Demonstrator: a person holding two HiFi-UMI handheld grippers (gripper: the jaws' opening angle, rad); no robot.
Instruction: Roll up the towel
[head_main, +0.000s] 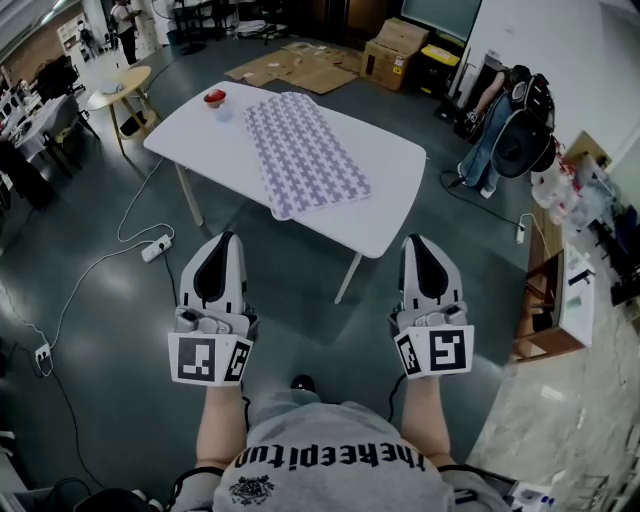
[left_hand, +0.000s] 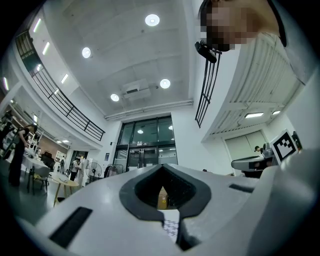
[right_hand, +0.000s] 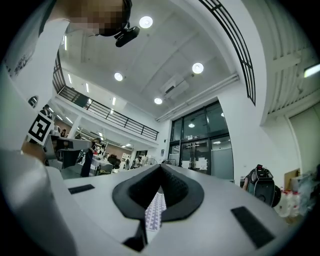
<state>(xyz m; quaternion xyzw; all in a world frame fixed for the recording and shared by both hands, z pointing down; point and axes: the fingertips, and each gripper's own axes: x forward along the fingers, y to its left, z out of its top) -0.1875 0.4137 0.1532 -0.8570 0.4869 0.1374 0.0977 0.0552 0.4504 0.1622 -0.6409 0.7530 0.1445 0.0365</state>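
A towel (head_main: 303, 155) with a purple-and-white check pattern lies flat and unrolled across the white table (head_main: 390, 190); its near end reaches the table's front edge. Both grippers hover over the floor, short of that edge and apart from the towel. My left gripper (head_main: 222, 242) is shut and holds nothing. My right gripper (head_main: 418, 243) is likewise shut and empty. In the left gripper view the closed left gripper (left_hand: 162, 167) leaves only a slit, and a strip of towel (left_hand: 171, 227) shows through it. In the right gripper view the closed right gripper (right_hand: 161, 167) frames the towel (right_hand: 155, 210) in the same way.
A small red object (head_main: 214, 97) sits at the table's far left corner. A power strip (head_main: 156, 247) and cables lie on the floor at left. A round side table (head_main: 120, 85), cardboard boxes (head_main: 392, 50), a person (head_main: 500, 120) and a shelf (head_main: 565, 290) ring the table.
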